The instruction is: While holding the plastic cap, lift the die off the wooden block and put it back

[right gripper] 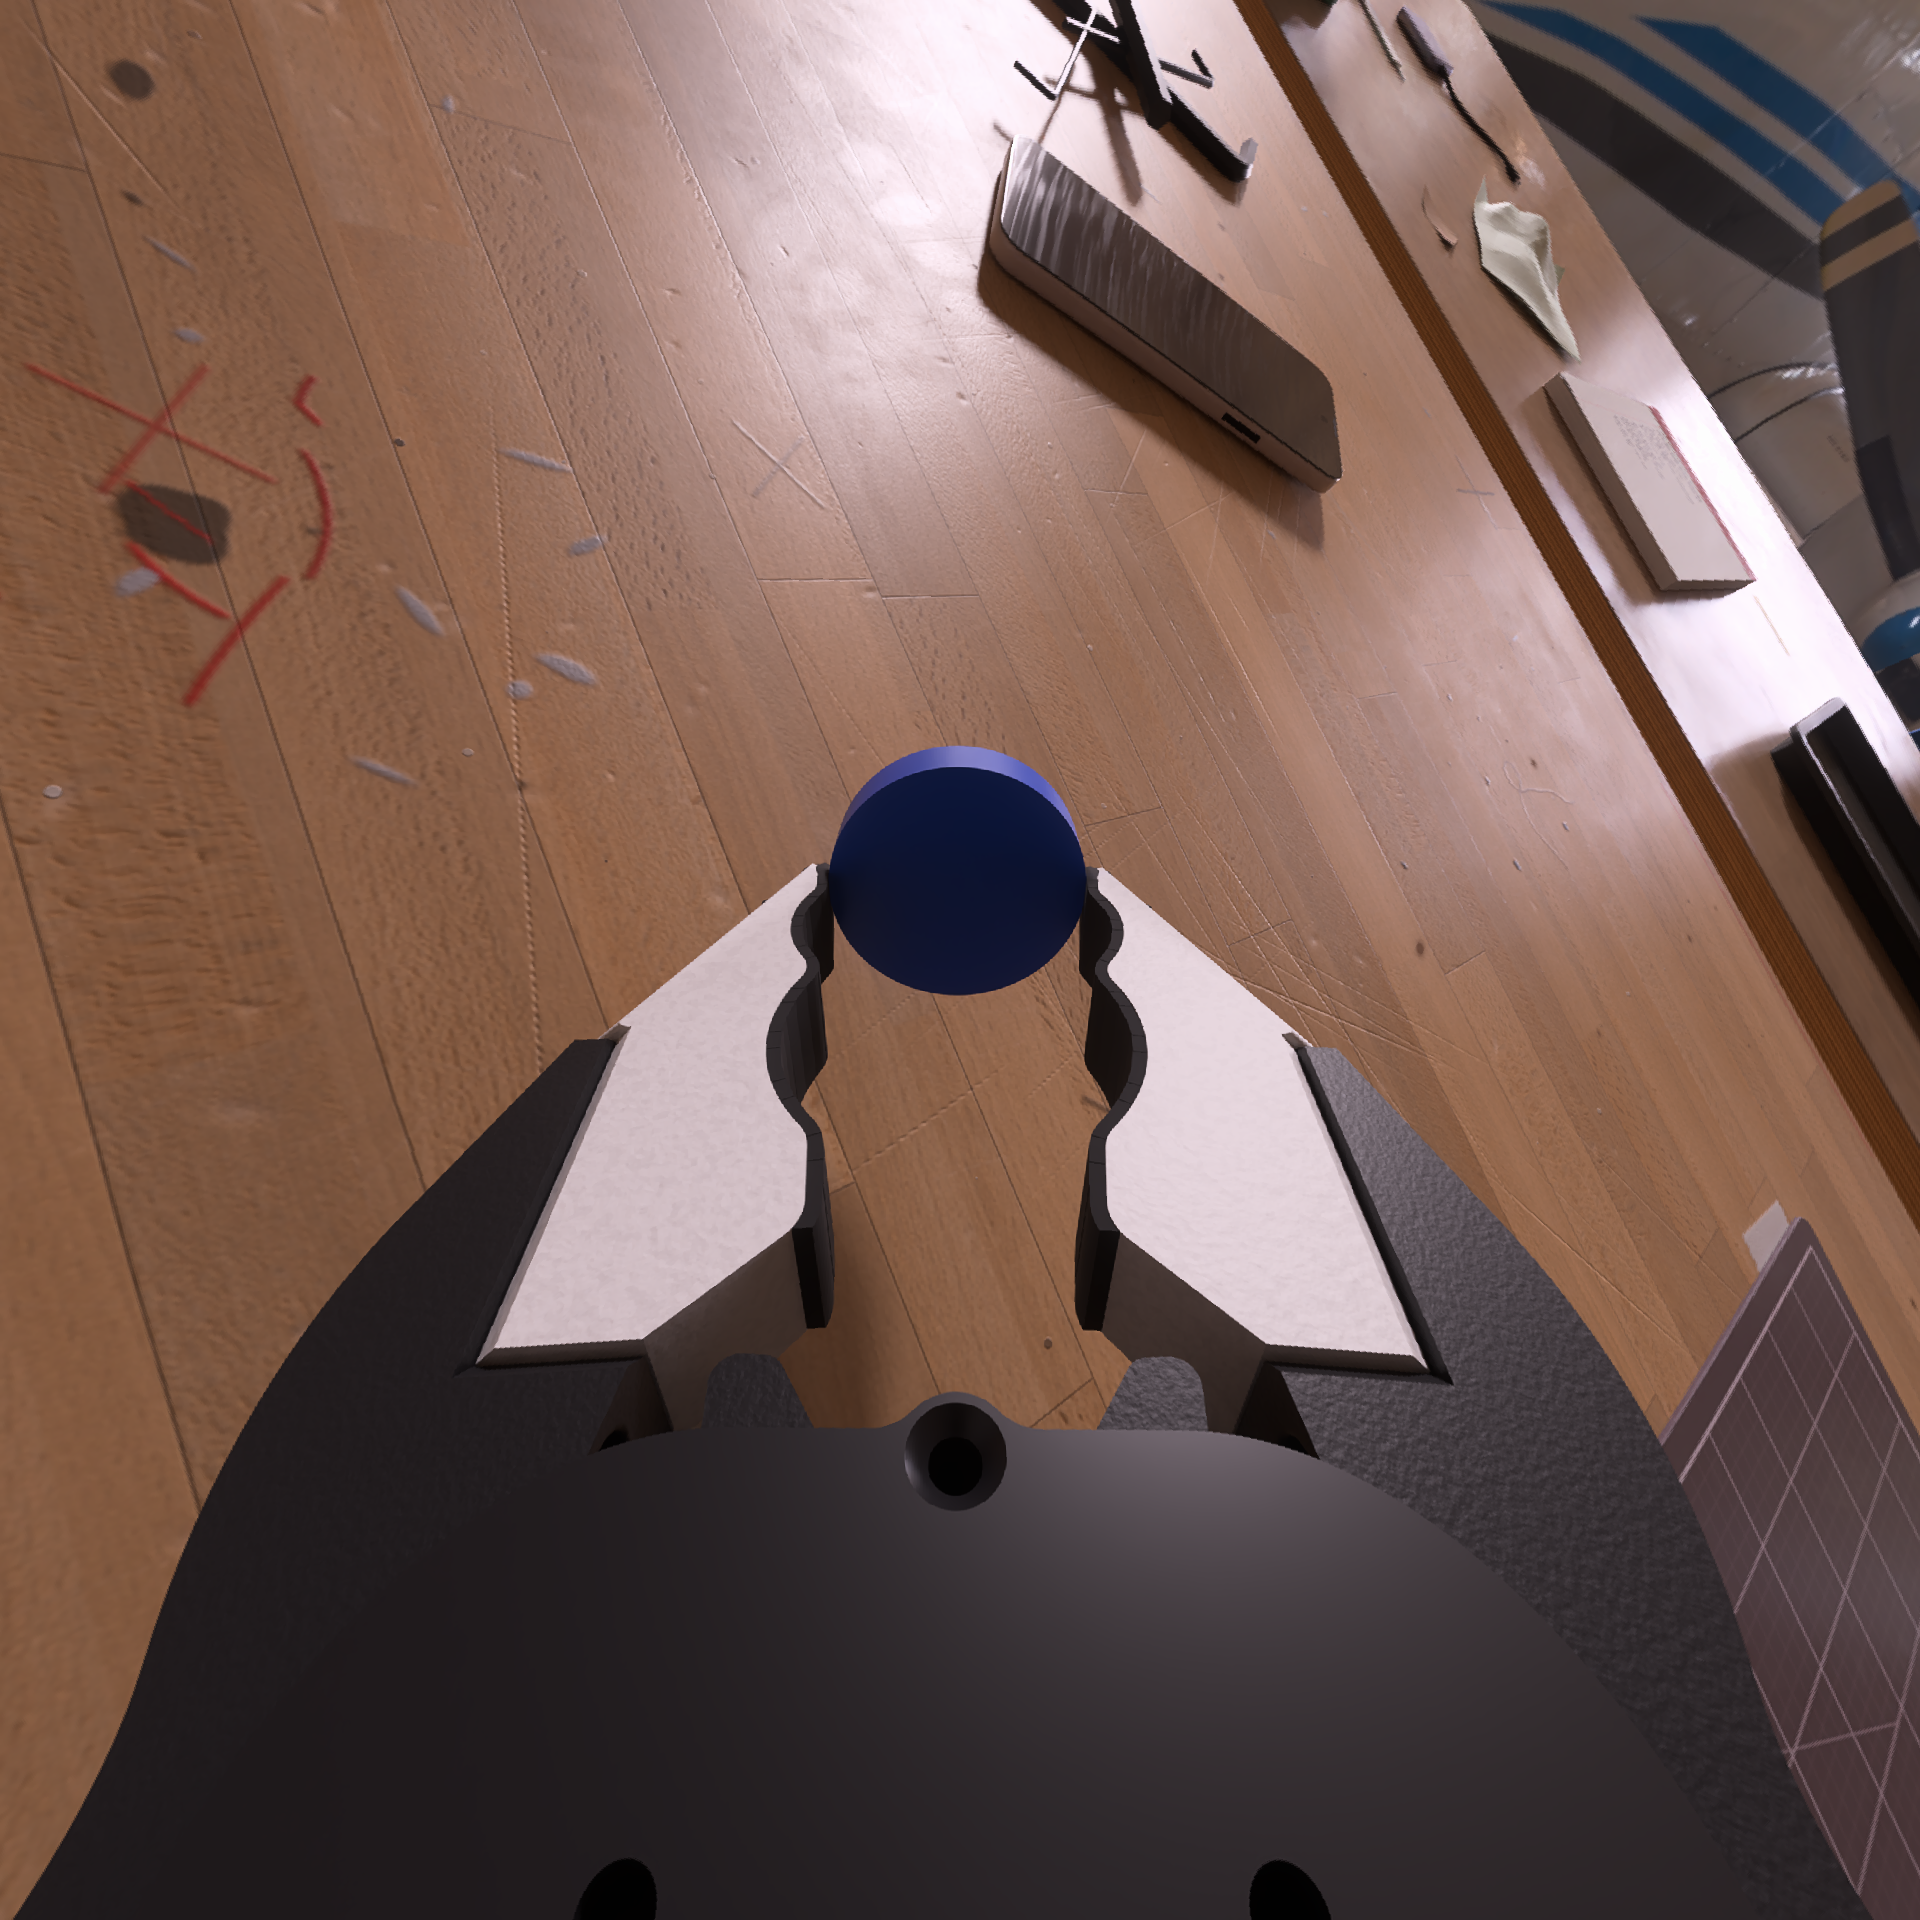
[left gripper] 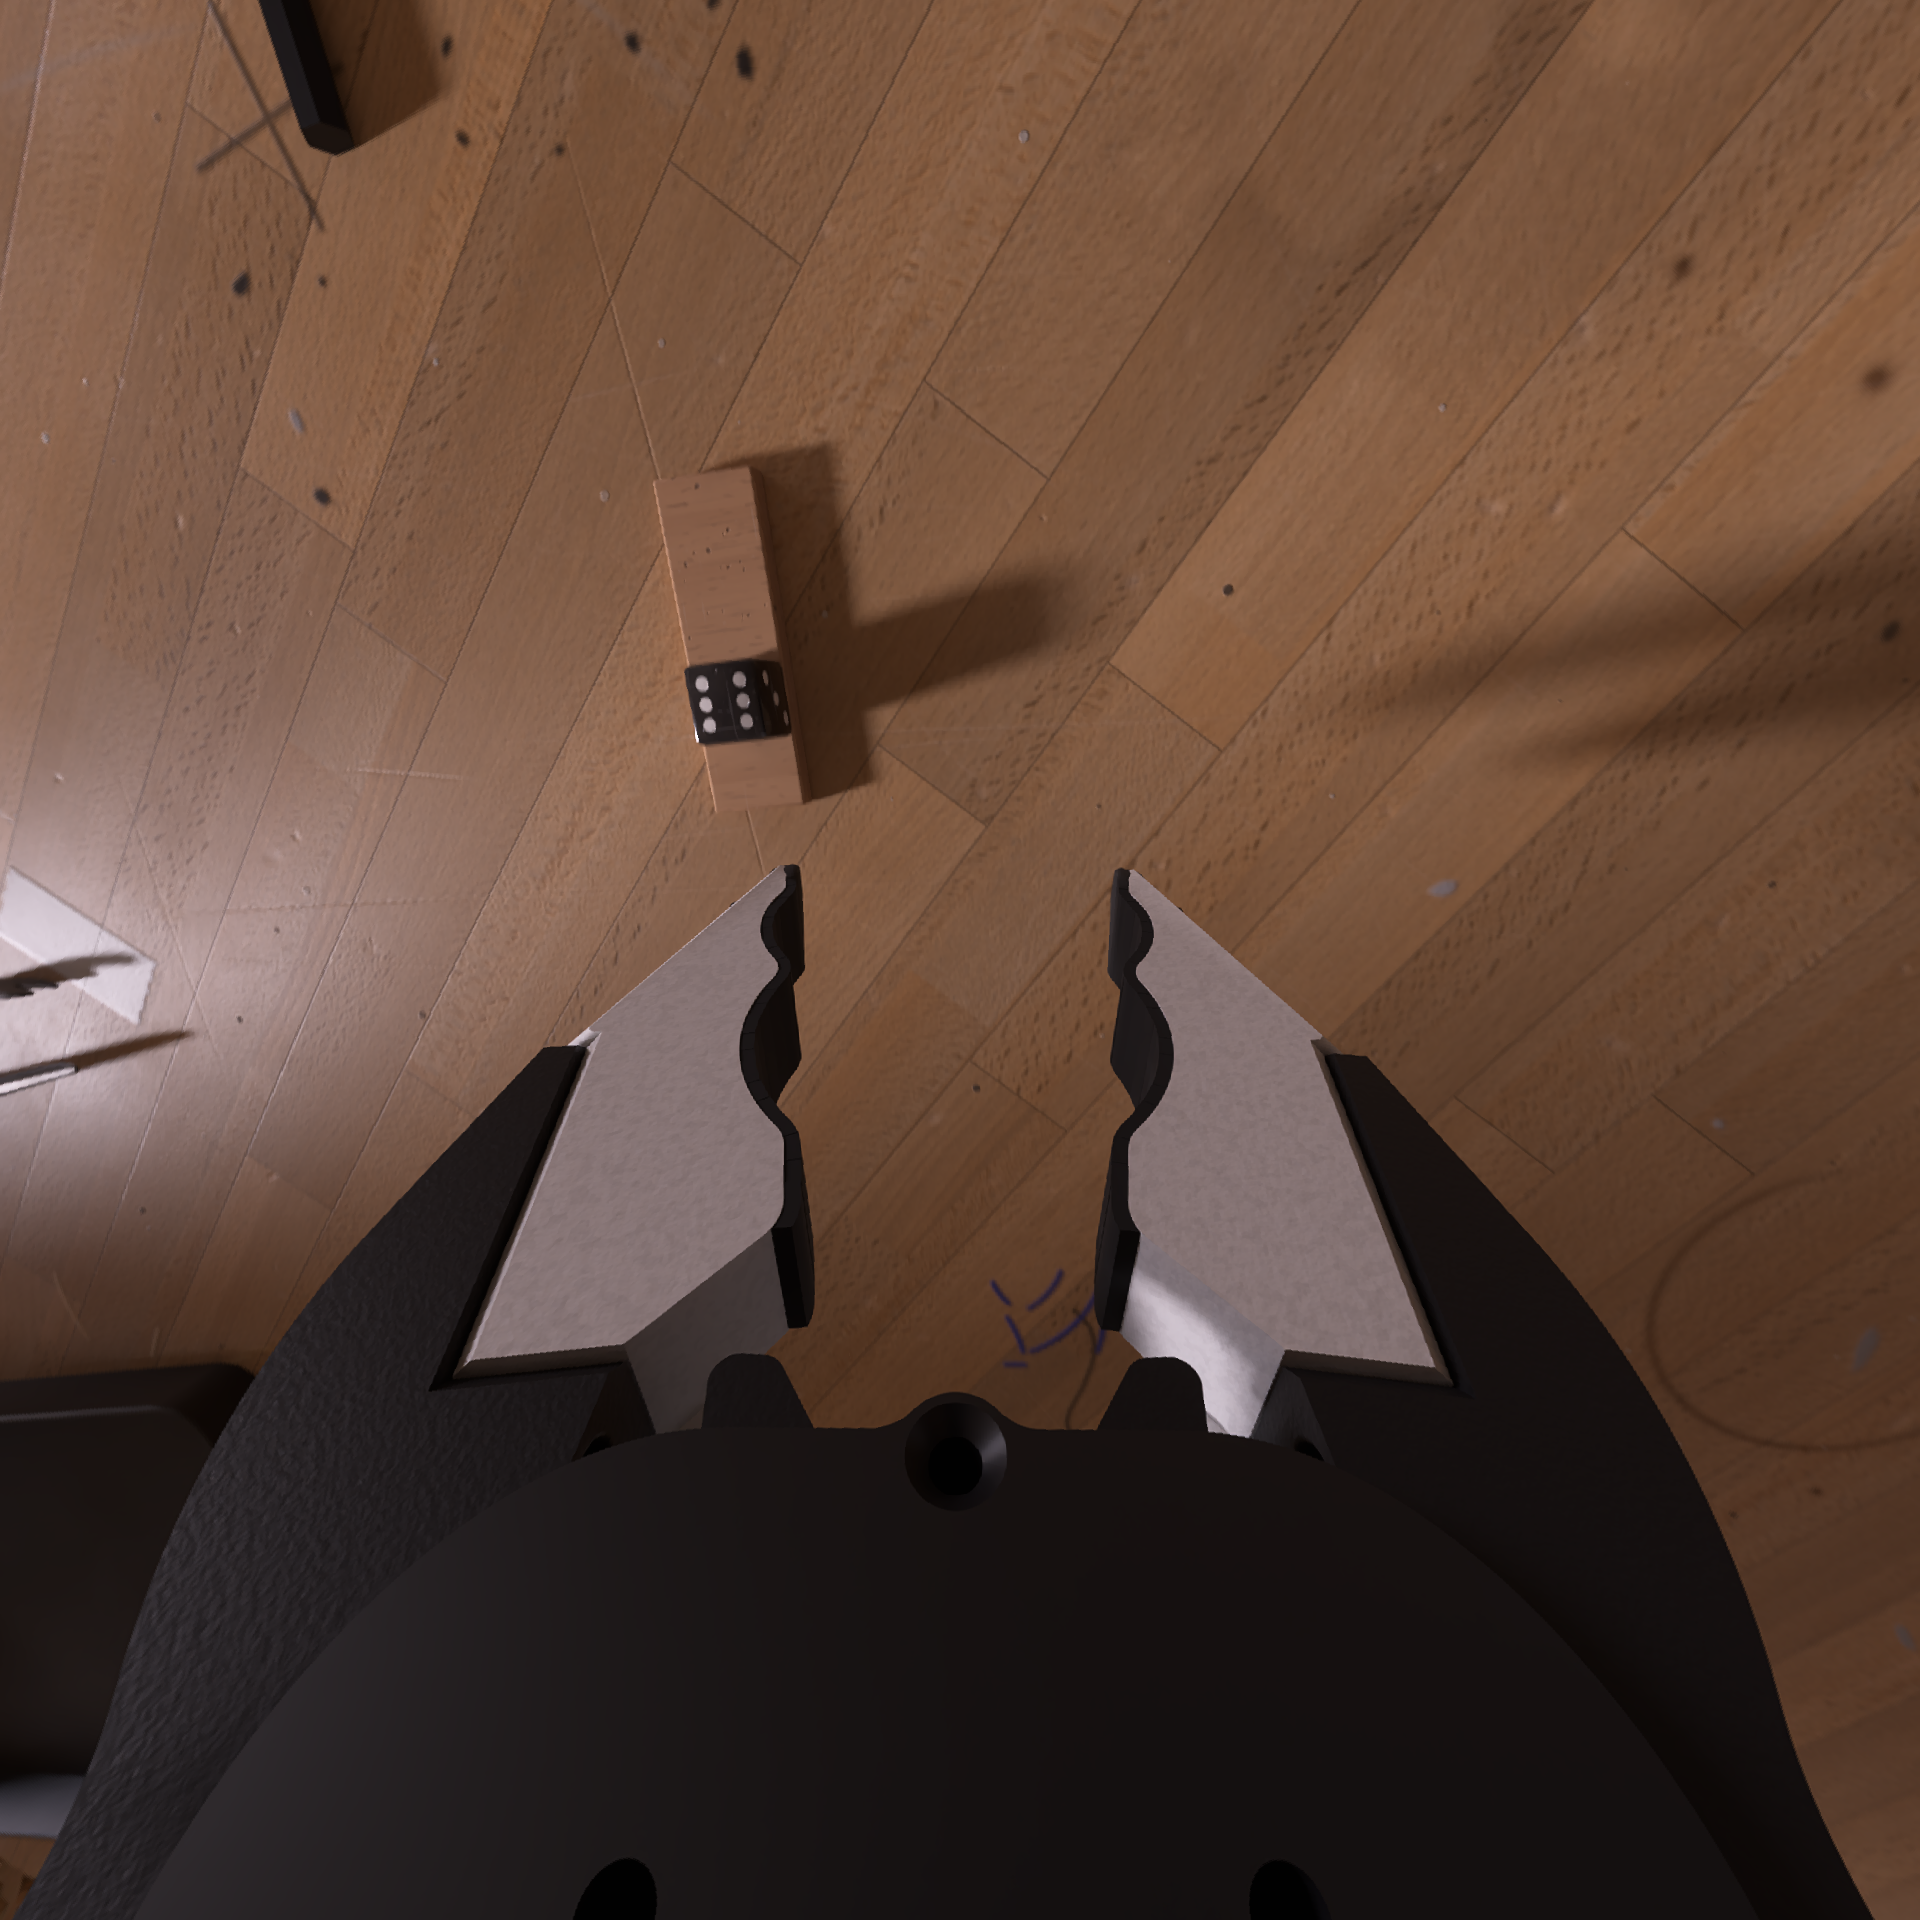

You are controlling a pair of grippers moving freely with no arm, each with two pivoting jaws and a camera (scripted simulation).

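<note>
In the left wrist view a black die [left gripper: 736,702] with white pips sits on the near end of a light wooden block [left gripper: 732,634] that lies flat on the wooden table. My left gripper [left gripper: 956,883] is open and empty, held above the table just short of the block and a little to its right. In the right wrist view my right gripper [right gripper: 956,883] is shut on a round dark blue plastic cap [right gripper: 956,873], pinched at the fingertips above the table. The die and the block do not show in the right wrist view.
A dark slab with a pale edge [right gripper: 1158,307] lies far right on the table, with black bars [right gripper: 1153,83] beyond it. A white pad [right gripper: 1652,488], a crumpled paper [right gripper: 1522,260] and a gridded mat [right gripper: 1829,1538] lie along the right side. A white sheet [left gripper: 62,956] is at the left.
</note>
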